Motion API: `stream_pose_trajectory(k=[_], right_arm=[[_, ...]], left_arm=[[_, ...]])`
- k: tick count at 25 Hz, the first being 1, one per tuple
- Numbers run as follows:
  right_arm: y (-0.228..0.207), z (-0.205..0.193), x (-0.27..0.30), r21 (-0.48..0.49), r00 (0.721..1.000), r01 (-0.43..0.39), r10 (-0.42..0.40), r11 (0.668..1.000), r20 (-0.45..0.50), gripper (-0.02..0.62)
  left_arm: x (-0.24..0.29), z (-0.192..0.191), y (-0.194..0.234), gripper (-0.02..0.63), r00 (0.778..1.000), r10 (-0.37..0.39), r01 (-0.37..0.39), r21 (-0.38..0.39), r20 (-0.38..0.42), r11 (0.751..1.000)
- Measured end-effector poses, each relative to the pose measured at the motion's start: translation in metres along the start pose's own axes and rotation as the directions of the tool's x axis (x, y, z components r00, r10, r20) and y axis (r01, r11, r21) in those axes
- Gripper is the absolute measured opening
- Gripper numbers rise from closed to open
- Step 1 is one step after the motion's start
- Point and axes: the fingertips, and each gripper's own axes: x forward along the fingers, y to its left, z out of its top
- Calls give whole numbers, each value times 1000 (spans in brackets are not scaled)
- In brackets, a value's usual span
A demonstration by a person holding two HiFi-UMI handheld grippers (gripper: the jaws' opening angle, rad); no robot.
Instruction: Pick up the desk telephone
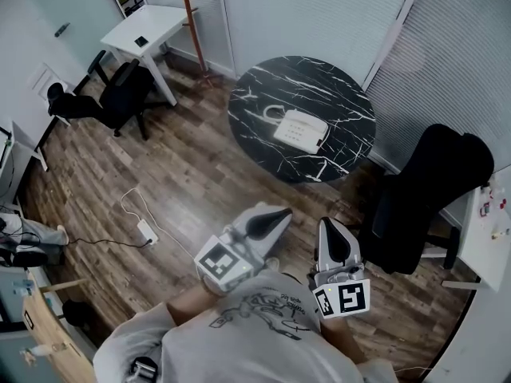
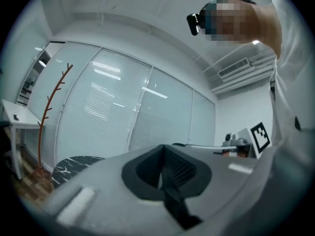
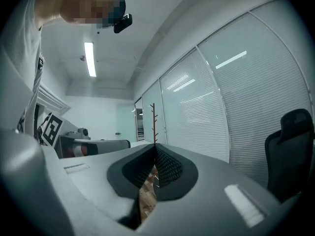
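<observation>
Desk telephone (image 1: 301, 128), white, curled cord (image 1: 271, 115), sits on marbled black table (image 1: 259, 86); left gripper (image 1: 283, 212), right gripper (image 1: 330, 224): fingers clenched, empty.

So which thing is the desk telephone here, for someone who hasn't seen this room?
Find the round black marble-patterned table by the blinds, top middle of the head view. The desk telephone is the white boxy set lying on it, a curled cord at its left end. Nothing else shows on that table; the white power strip lies on the floor.
</observation>
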Motion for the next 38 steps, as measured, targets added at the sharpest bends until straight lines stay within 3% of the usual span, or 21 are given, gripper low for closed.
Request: stream_pose_trajectory(k=[7,29,38], right_arm=[[-23,-12,49,4,1000,12,-12,1000,-25,6],[-145,2,336,-51,995,81,-83,995,-53,6],[-188,-3,406,-50,987,138,-141,989,-74,6]], left_arm=[[27,-9,50,2,1000,-3,2,-23,-18,1000],[188,35,312,2,992,-121,119,-51,-36,992],[242,33,376,2,982,-178,171,-96,-66,981]])
